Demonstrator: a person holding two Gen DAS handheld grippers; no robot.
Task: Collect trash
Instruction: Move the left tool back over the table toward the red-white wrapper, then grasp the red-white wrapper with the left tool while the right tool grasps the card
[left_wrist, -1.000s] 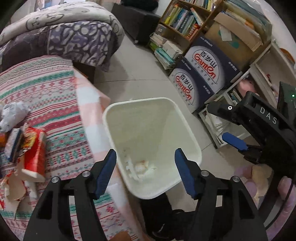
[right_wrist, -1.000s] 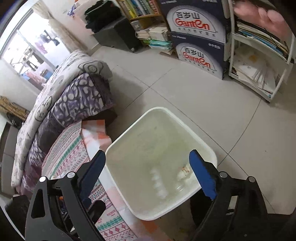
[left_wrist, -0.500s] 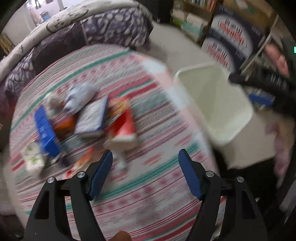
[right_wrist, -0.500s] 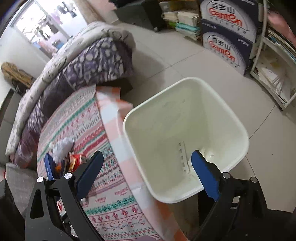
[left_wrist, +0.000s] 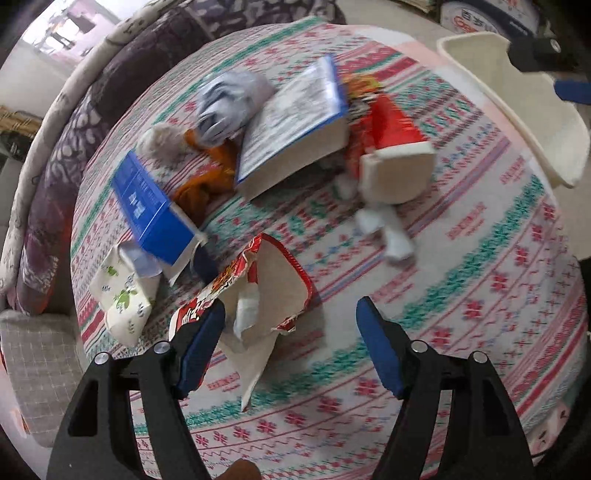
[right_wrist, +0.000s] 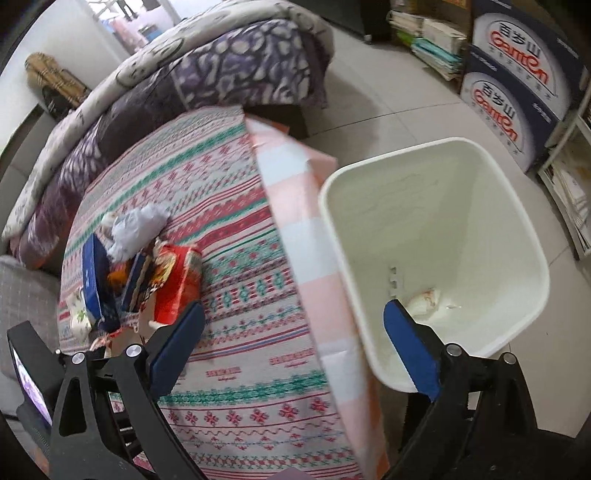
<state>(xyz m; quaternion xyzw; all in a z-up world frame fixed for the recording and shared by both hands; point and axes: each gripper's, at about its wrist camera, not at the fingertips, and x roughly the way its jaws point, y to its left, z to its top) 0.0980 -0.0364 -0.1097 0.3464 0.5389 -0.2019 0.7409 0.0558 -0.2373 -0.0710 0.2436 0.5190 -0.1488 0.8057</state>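
My left gripper is open and empty above the patterned tablecloth, close to a torn red-and-white wrapper. Beyond it lie a white crumpled scrap, a red box, a thick book, a blue box, a crumpled grey paper ball and a floral tissue pack. My right gripper is open and empty over the table edge beside the white bin. The bin holds a crumpled wrapper.
The bin rim shows at the table's right edge in the left wrist view. A quilted sofa stands behind the table. Blue water cartons and bookshelves line the far wall across a tiled floor.
My left gripper swung from above the bin to over the table's trash pile. My right gripper shifted left, so the table now fills its left side.
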